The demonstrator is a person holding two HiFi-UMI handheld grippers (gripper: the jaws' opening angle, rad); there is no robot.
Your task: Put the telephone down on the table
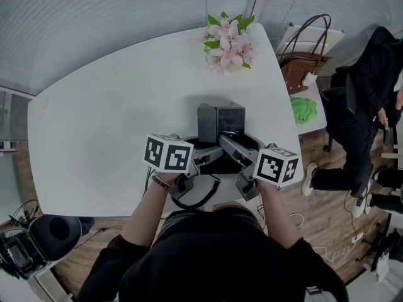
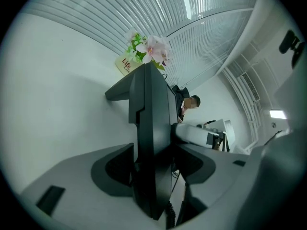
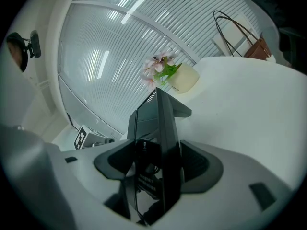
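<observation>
The black telephone (image 1: 220,123) rests near the front edge of the white table (image 1: 113,124), its coiled cord (image 1: 200,200) hanging over that edge. My left gripper (image 1: 204,159) reaches it from the left and my right gripper (image 1: 236,153) from the right. In the left gripper view the telephone (image 2: 151,128) shows edge-on between the wide-spread jaws of the left gripper (image 2: 153,162). In the right gripper view the telephone (image 3: 160,143) likewise fills the gap of the right gripper (image 3: 158,162). Both sets of pads sit close beside its faces without a clear press.
Pink flowers (image 1: 228,43) stand at the table's far edge. A brown handbag (image 1: 305,61) and a green cloth (image 1: 304,109) lie on a side surface to the right, where a person in black (image 1: 359,106) sits. Cables trail on the wooden floor (image 1: 327,231).
</observation>
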